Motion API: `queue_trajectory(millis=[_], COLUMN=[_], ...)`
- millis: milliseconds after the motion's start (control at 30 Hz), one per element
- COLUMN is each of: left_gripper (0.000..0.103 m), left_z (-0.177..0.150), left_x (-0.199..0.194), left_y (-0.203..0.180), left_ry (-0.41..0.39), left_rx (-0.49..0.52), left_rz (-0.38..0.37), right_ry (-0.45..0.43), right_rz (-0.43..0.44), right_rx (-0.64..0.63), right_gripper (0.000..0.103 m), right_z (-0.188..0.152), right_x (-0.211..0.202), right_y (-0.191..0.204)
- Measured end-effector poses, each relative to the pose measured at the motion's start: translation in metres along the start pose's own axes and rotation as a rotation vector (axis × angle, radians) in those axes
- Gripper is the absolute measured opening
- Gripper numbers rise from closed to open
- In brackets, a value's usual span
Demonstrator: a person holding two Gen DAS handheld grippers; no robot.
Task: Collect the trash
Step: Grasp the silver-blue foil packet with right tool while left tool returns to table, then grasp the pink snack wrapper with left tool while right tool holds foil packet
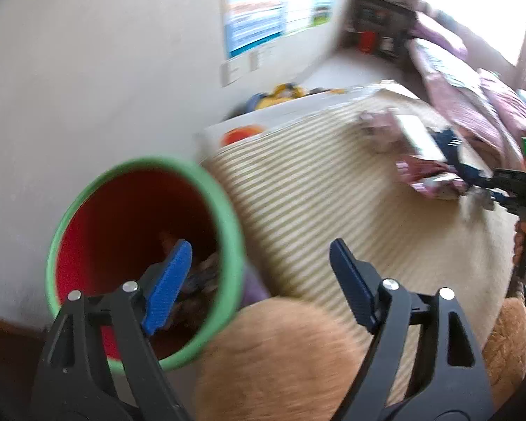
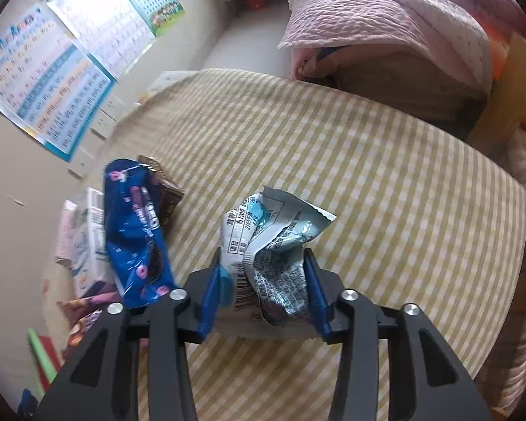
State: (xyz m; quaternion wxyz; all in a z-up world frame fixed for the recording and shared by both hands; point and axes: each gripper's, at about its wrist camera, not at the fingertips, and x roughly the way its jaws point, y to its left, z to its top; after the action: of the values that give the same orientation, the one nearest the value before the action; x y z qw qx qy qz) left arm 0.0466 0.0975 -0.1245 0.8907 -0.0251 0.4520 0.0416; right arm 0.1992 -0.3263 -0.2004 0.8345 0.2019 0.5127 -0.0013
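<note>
My left gripper is open and empty, with its left finger in front of the mouth of a red bin with a green rim; some wrappers lie inside the bin. My right gripper is shut on a crumpled white and light-blue wrapper just above the checked cloth. A blue cookie wrapper and a brown packet lie to its left. In the left wrist view the right gripper shows at the far right among blurred wrappers.
The checked yellow cloth covers a bed surface. Pink quilts are piled at the far side. Posters hang on the wall at left. A fuzzy tan plush lies under my left gripper. More packets lie at the cloth's left edge.
</note>
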Motion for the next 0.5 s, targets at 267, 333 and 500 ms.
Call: queue_trajectory(millis=[267, 333, 500], left_gripper=[0.085, 0.085, 0.086], left_z=[0.030, 0.032, 0.039], left_x=[0.012, 0.021, 0.045], left_y=[-0.110, -0.138, -0.190], left_ry=[-0.077, -0.078, -0.073], left_rx=[0.308, 0.403, 0.616], left_rz=[-0.101, -0.111, -0.110], right_ry=[-0.024, -0.010, -0.045], right_rz=[0.120, 0.141, 0.148], right_rx=[-0.082, -0.082, -0.154], right_gripper=[0.040, 0.040, 0.041], right_z=[-0.099, -0.112, -0.115], right_x=[-0.058, -0.056, -0.060], right_y=[0.002, 0.003, 0.007])
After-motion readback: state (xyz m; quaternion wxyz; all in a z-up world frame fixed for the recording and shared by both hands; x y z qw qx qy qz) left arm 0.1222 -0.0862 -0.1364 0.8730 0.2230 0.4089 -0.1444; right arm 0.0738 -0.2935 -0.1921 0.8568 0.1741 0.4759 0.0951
